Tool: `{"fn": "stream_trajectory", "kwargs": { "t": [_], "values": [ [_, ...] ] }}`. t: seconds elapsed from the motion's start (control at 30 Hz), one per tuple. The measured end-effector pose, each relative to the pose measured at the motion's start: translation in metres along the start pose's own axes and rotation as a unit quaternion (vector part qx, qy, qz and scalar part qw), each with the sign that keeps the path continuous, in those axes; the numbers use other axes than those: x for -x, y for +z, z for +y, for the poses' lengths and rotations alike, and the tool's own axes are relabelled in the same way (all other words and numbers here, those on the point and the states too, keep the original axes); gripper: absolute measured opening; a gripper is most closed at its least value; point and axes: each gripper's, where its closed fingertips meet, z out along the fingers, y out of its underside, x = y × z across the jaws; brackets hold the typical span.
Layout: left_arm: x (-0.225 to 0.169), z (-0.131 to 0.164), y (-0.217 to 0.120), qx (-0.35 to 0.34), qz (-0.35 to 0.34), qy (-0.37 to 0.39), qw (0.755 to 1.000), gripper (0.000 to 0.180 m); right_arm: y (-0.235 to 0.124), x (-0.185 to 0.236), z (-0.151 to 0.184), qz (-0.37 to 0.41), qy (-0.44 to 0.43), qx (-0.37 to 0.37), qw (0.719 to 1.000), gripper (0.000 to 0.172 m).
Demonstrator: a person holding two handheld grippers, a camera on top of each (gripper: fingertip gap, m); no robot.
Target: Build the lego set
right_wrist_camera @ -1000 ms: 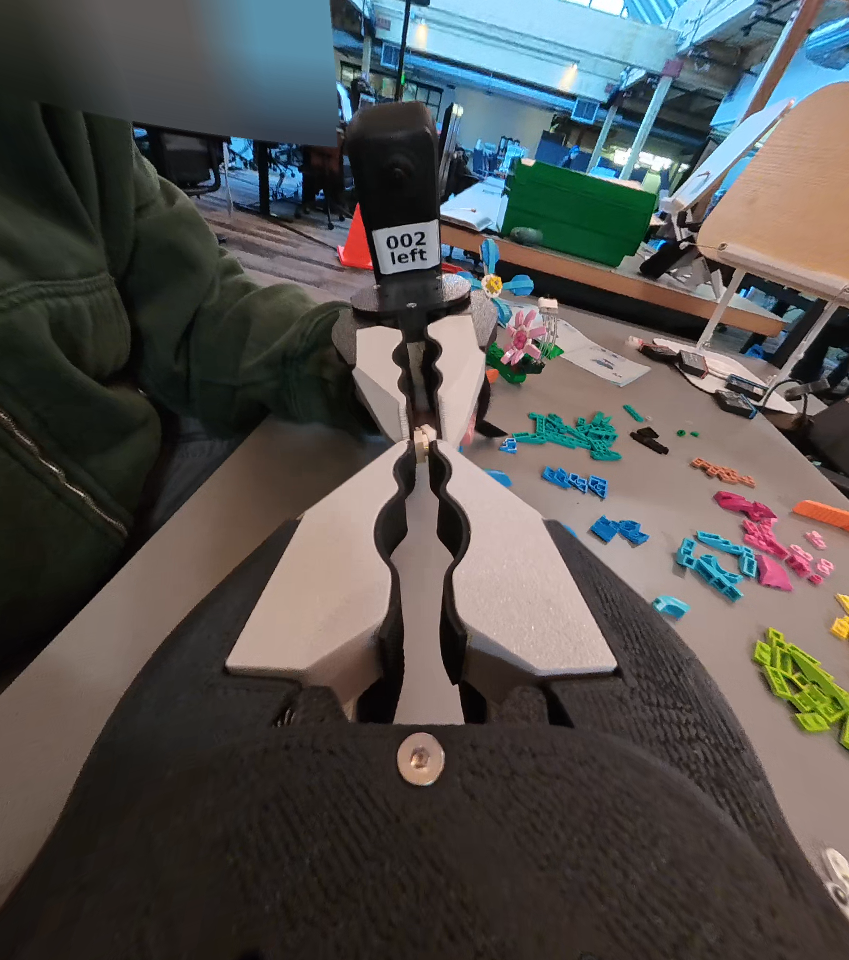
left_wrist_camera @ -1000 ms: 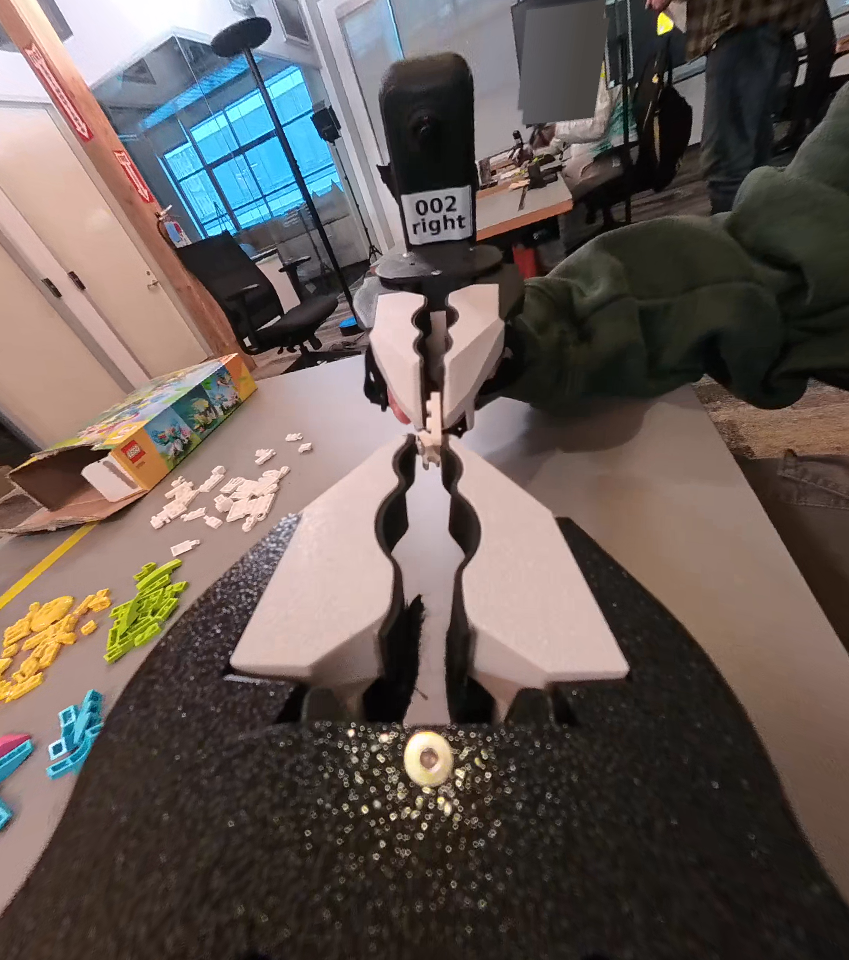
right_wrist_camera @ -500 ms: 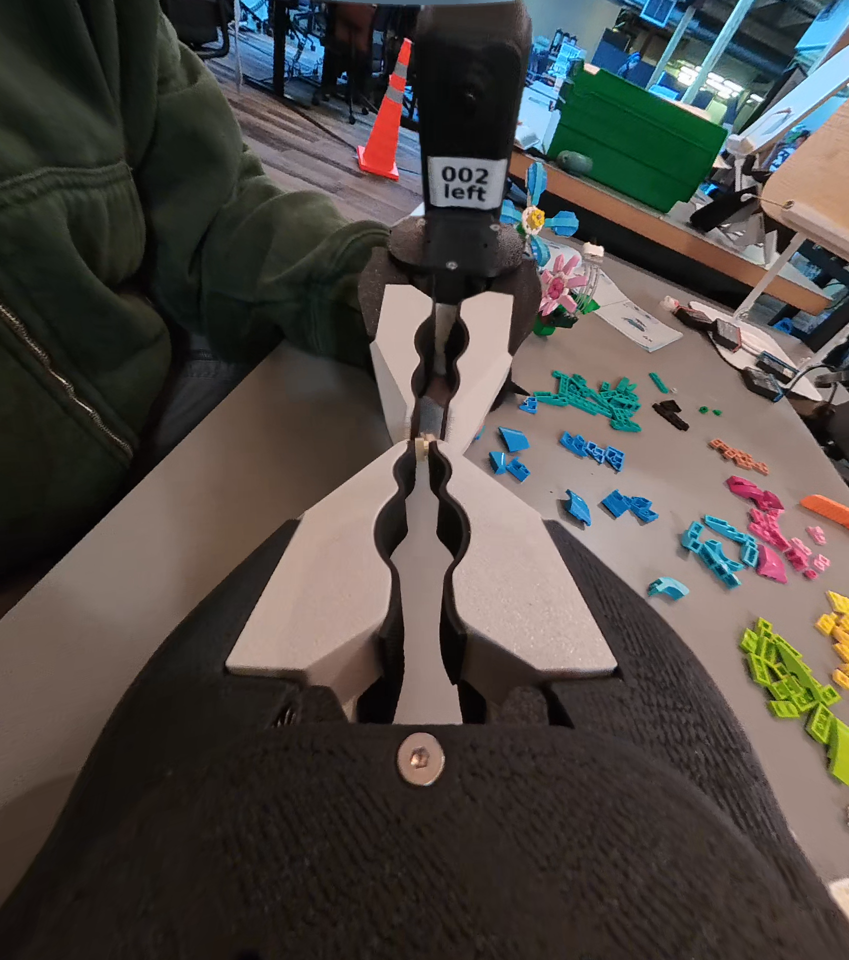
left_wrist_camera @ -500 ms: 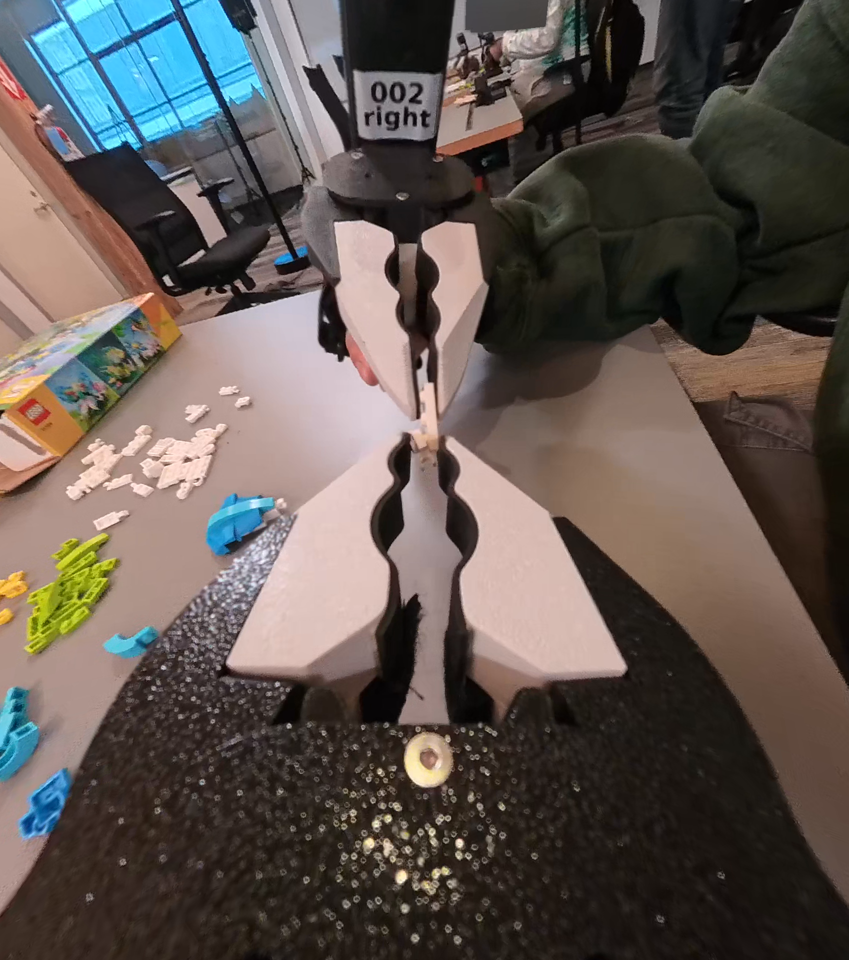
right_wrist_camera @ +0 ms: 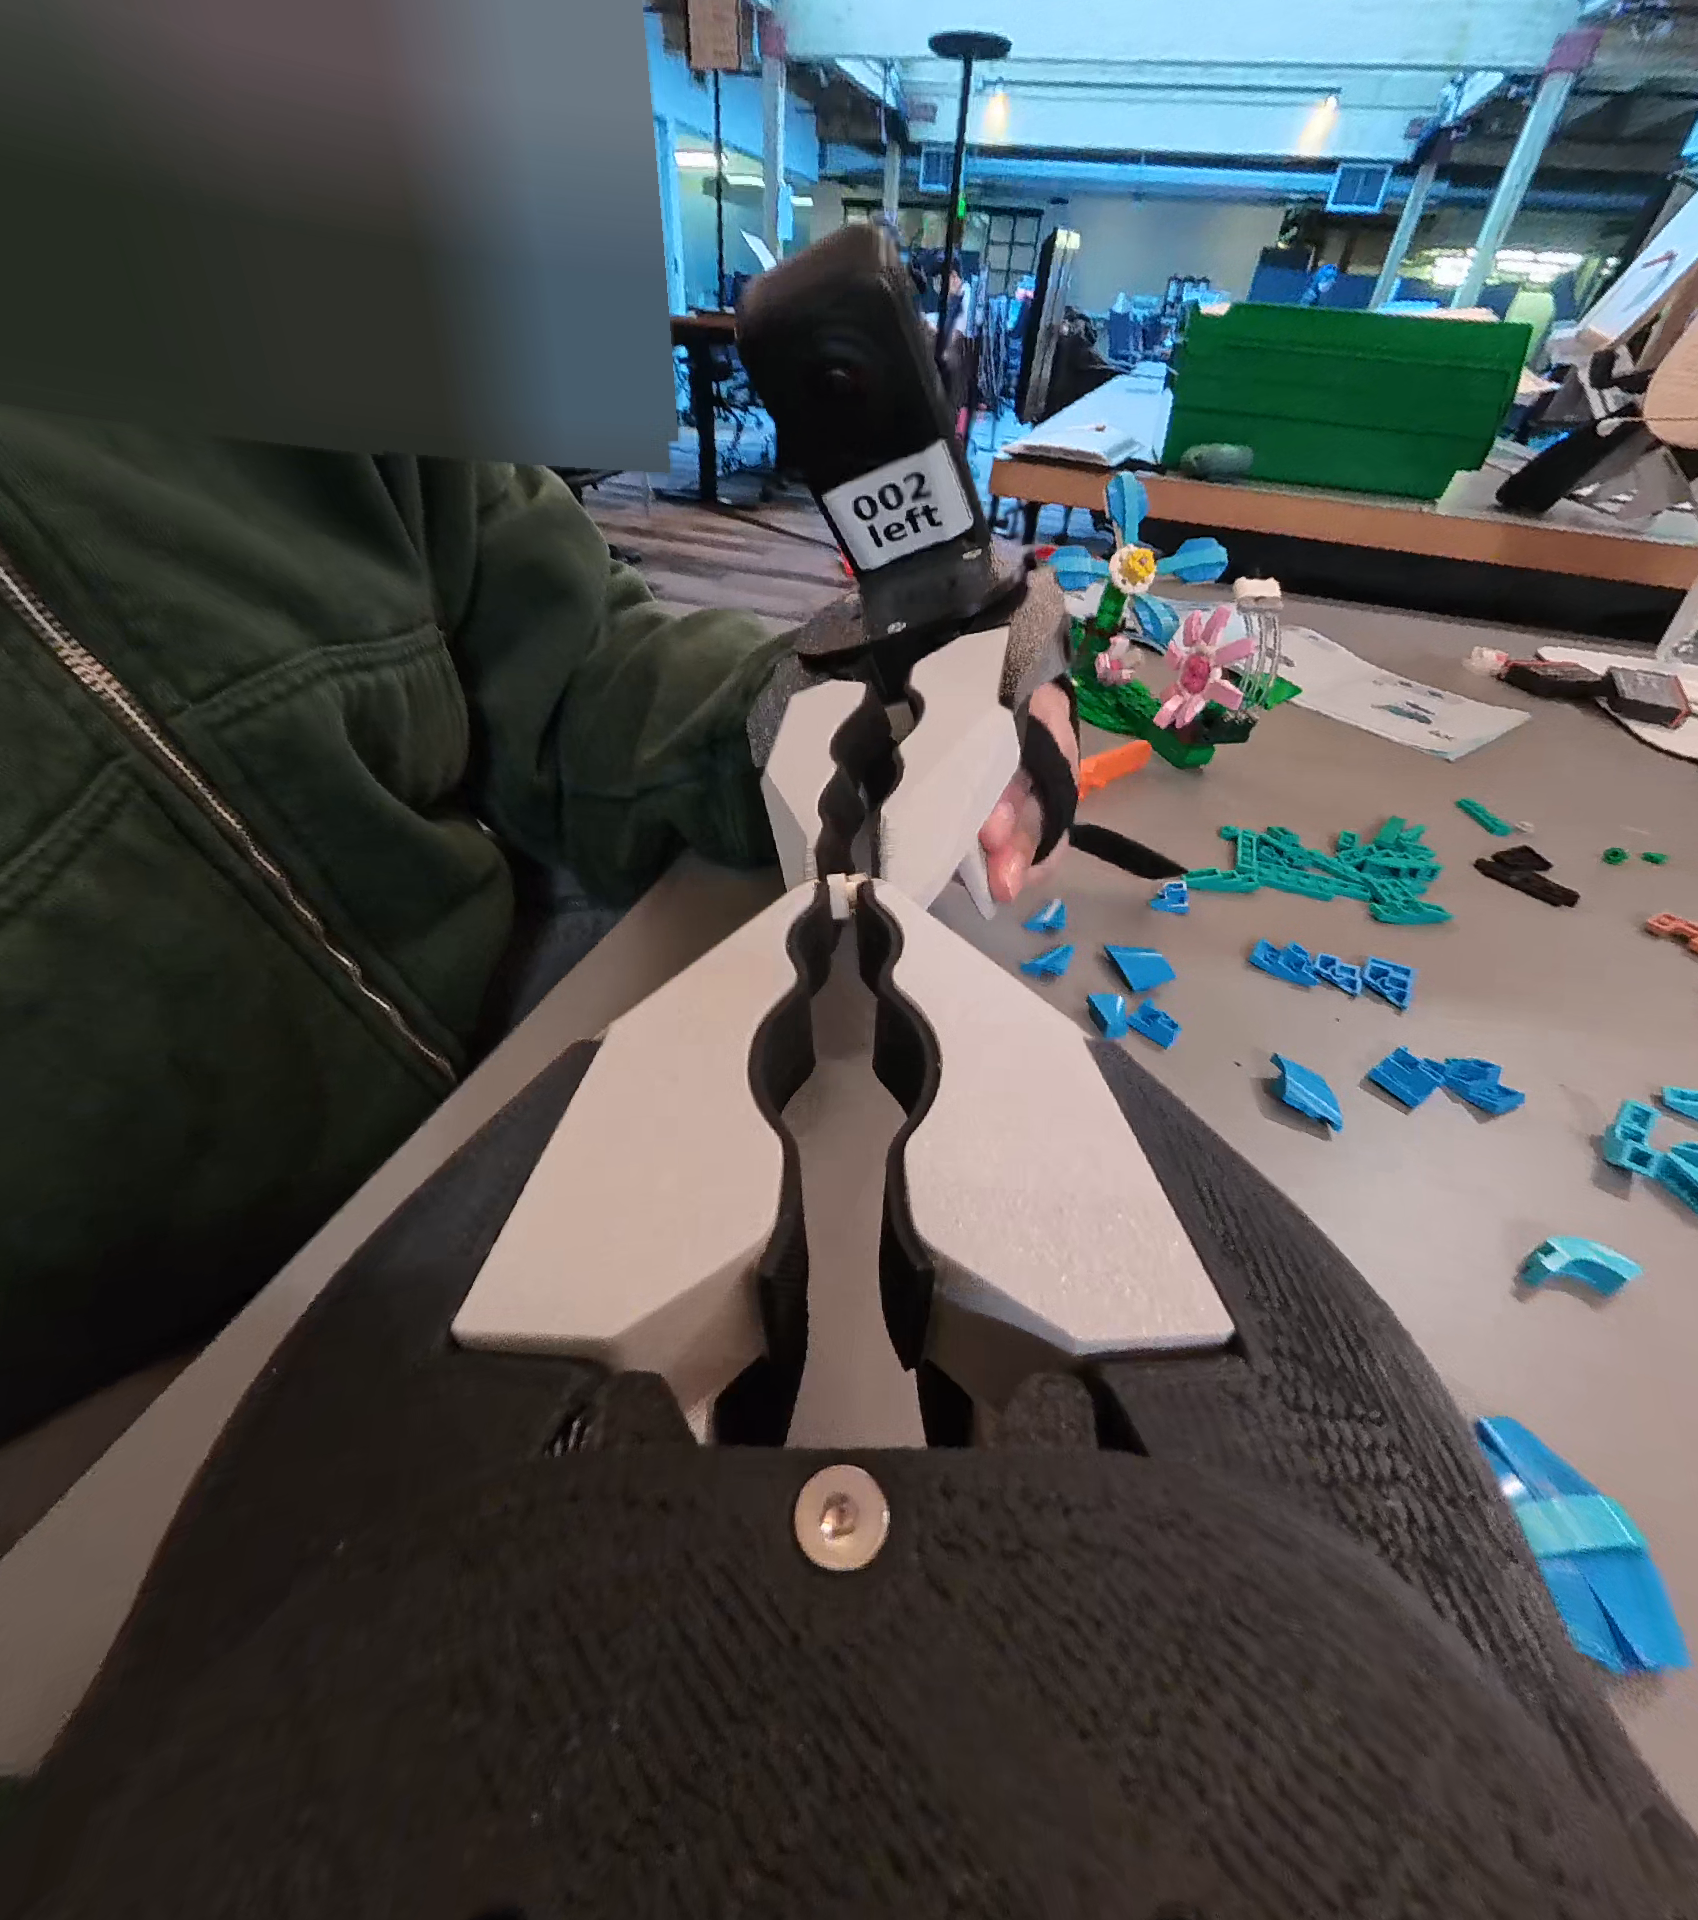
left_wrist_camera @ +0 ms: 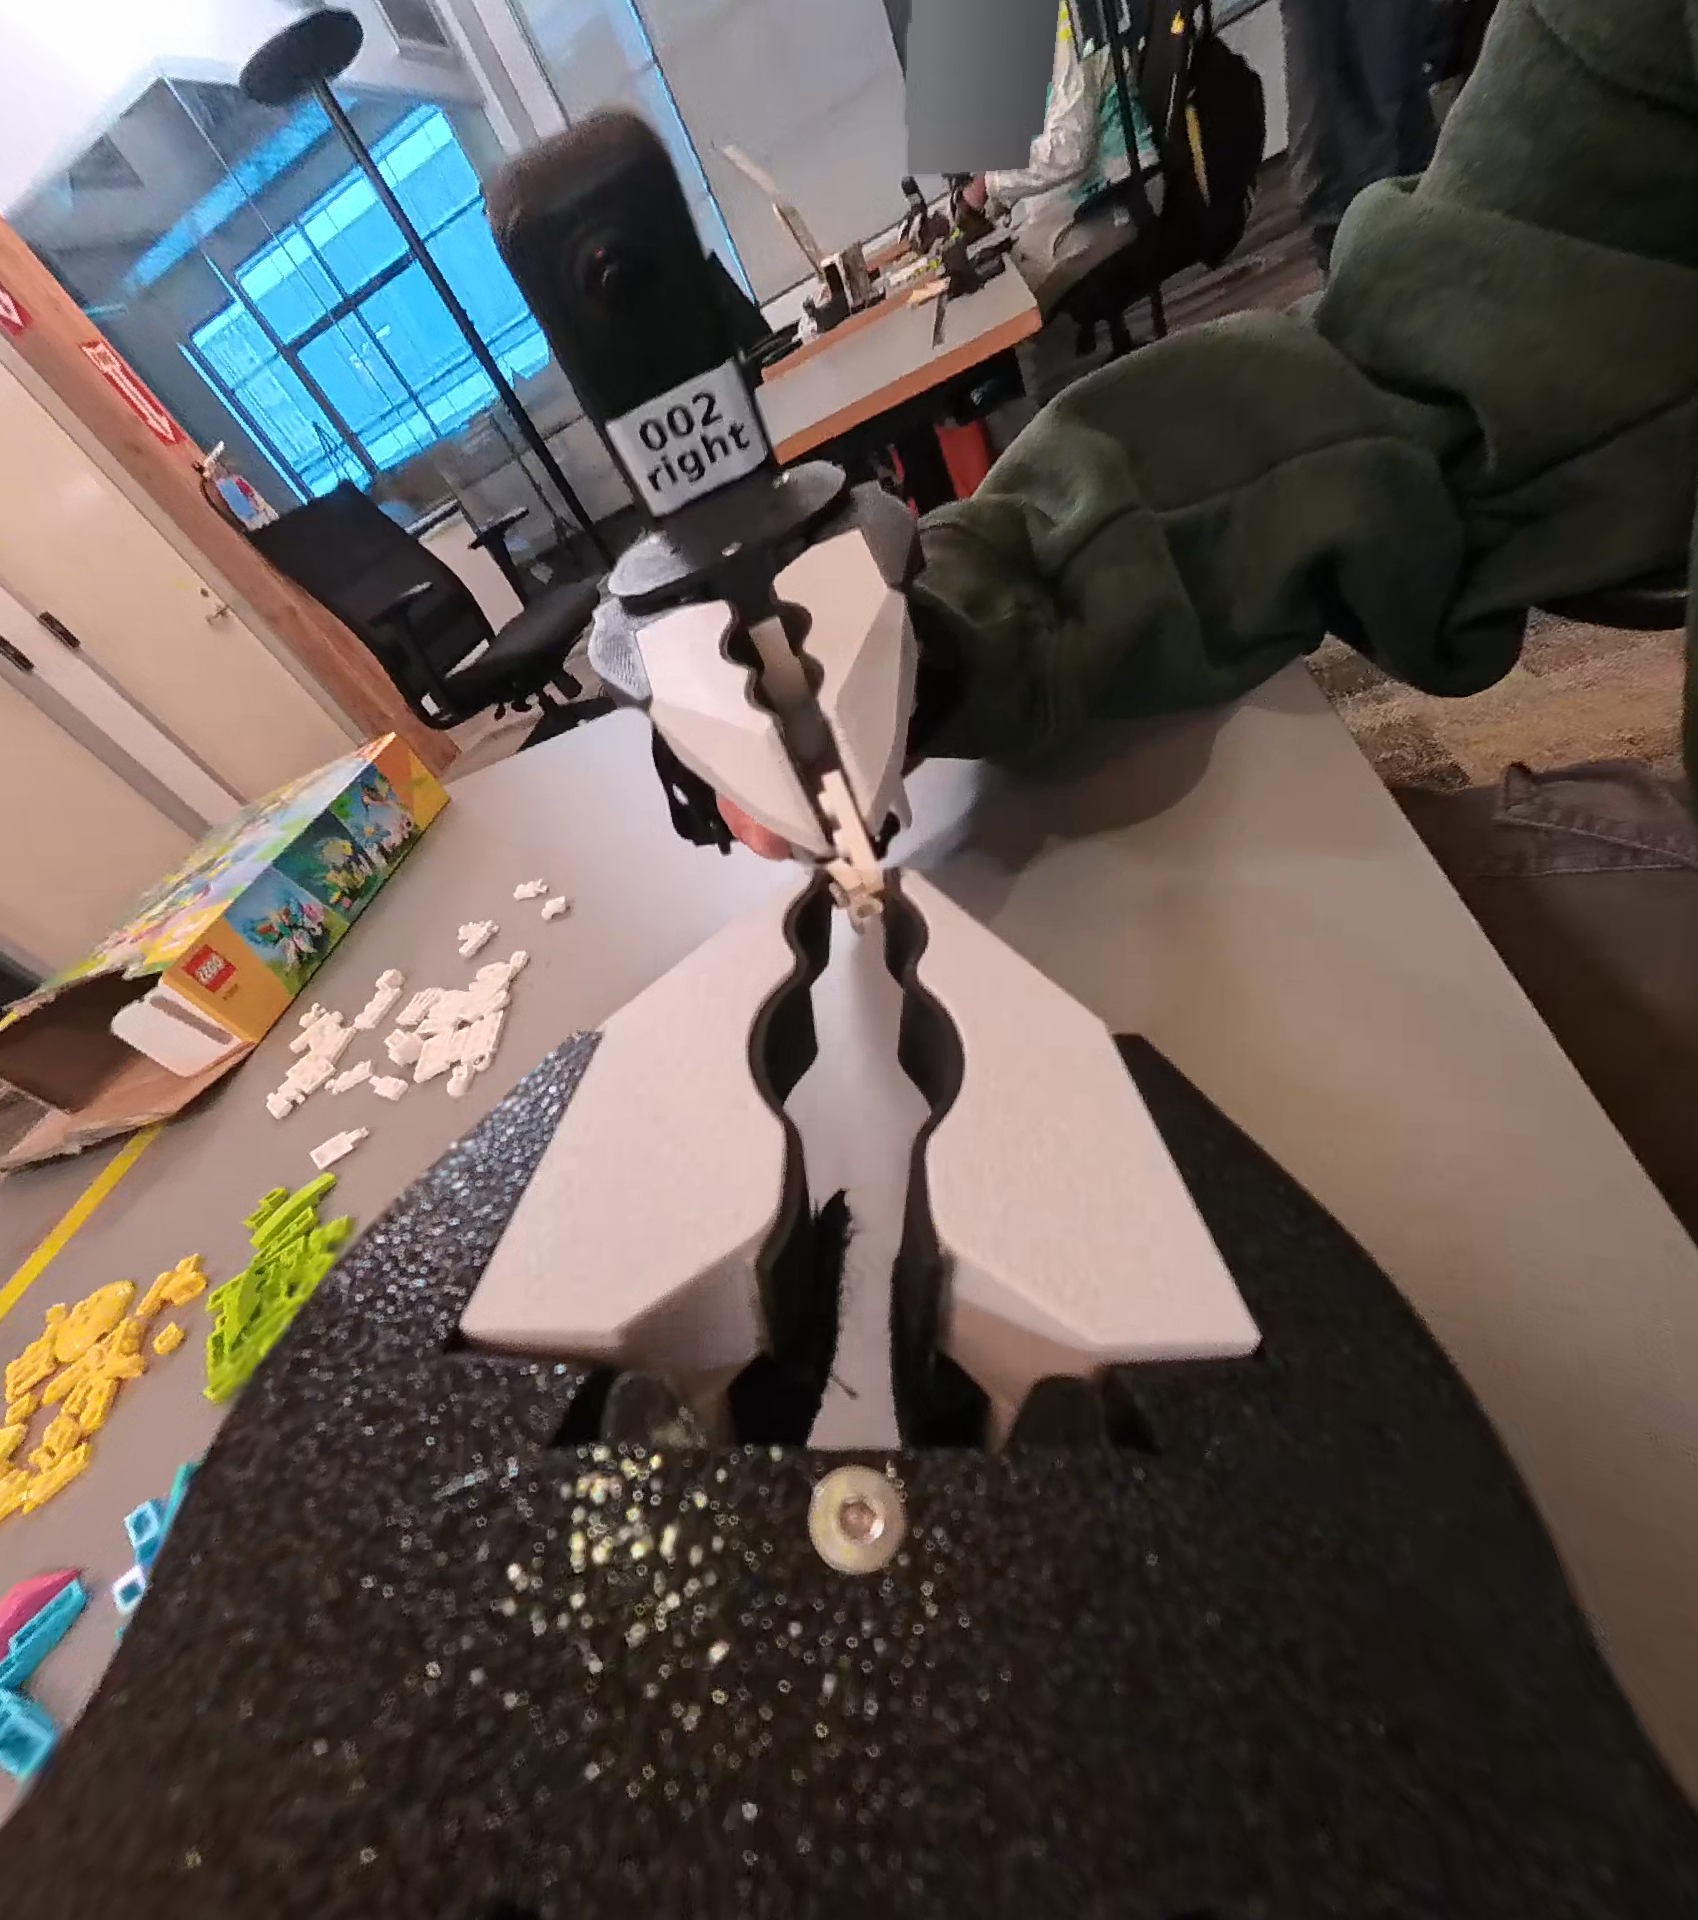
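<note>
My left gripper (left_wrist_camera: pixel 860 902) and right gripper (right_wrist_camera: pixel 840 896) meet tip to tip, tilted, both pinching one white brick piece (left_wrist_camera: pixel 850 831) lengthwise between them.

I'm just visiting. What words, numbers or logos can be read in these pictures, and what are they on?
I won't copy out any writing, only say where it stands.
White label on a black camera: bold black print, legible.
White label on the other black camera: likewise legible.
Colourful box: red logo patch on its end.
Red signs on a wooden beam: blurred.
Leaflet: print too small.
</note>
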Motion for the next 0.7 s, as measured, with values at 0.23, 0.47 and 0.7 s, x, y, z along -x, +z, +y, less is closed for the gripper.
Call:
{"fn": "stream_trajectory", "kwargs": {
  "t": [0.23,0.47,0.7],
  "values": [
    [-0.002,-0.014,-0.004,-0.044,-0.002,0.037,0.998,0.008,0.001,0.005,-0.010,-0.032,0.034,-0.047,0.998,0.004],
    [-0.002,-0.016,-0.003,-0.057,0.004,0.012,0.998,0.008,0.000,0.006,-0.011,-0.025,0.015,-0.046,0.998,0.004],
    [-0.002,-0.012,-0.002,-0.058,0.021,-0.042,0.997,0.008,-0.001,0.005,-0.014,-0.004,-0.021,-0.038,0.999,0.004]
  ]
}}
